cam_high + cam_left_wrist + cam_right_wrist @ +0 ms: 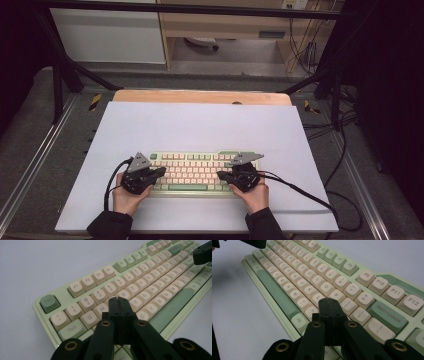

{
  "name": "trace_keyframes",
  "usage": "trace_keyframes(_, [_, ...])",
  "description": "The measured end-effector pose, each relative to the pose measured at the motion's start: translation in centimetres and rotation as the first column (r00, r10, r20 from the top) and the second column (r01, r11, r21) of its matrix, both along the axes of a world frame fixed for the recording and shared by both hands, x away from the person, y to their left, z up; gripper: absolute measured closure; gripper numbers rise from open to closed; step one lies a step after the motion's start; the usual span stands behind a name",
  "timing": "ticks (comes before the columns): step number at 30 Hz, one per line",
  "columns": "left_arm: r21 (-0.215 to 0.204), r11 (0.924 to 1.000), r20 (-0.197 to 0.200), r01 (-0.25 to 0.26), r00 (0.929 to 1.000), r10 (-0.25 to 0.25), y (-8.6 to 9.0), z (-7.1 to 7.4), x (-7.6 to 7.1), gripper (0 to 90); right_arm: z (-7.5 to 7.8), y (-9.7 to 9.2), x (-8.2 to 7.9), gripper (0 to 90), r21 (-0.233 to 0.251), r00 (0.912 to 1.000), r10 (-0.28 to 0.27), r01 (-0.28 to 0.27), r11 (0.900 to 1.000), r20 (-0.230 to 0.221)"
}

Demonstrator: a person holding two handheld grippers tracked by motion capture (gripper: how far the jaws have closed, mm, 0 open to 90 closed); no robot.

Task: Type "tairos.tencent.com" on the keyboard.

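Keyboard [192, 172] is seen lying flat on the pale sheet [200, 125] that covers the desk [200, 96], near the person's edge and roughly centred between the two forearms. Its case is light green, with cream keys and darker green keys such as Esc [50, 303] and Backspace [388, 314]. The long green space bar [187, 187] is set along the near edge.

Left hand-held gripper [161, 171] is held over the left end of the keyboard, pointing inward toward the middle. In the left gripper view its two black jaws are pressed together with nothing between them, the tip [118, 299] placed over the letter keys just past W, low over the keycaps; whether a key is touched cannot be told.

Right hand-held gripper [220, 175] is held over the right end, pointing inward toward the left one, the two tips kept well apart. In the right gripper view its jaws are likewise closed on each other and empty, the tip [328, 300] placed over the keys beside P and just below it; contact cannot be told there either.

A grey three-cornered plate is carried on top of each gripper, and a black cable [300, 192] is trailed from the right one across the sheet to the desk's right side.
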State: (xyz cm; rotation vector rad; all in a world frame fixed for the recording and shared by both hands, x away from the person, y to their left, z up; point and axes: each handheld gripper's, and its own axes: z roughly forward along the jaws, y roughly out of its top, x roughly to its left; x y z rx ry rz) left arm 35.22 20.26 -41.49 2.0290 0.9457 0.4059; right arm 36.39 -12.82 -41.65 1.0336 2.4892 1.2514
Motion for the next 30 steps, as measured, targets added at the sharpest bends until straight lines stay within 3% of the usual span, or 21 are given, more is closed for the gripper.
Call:
trace_keyframes(15, [0.024, 0.9996, 0.005, 0.013, 0.9999, -0.013, -2.4, 0.7, 1.4, 90.0, -0.6, -1.8, -0.9, 90.0, 0.001, 0.9999, -0.011, 0.011, 0.9999, -0.010])
trace_keyframes(30, [0.052, 0.9984, -0.014, 0.021, 0.9997, -0.020, -4.1, -1.1, 2.2, 90.0, -0.7, -2.2, -1.1, 90.0, 0.010, 0.9999, -0.012, 0.012, 0.9999, -0.003])
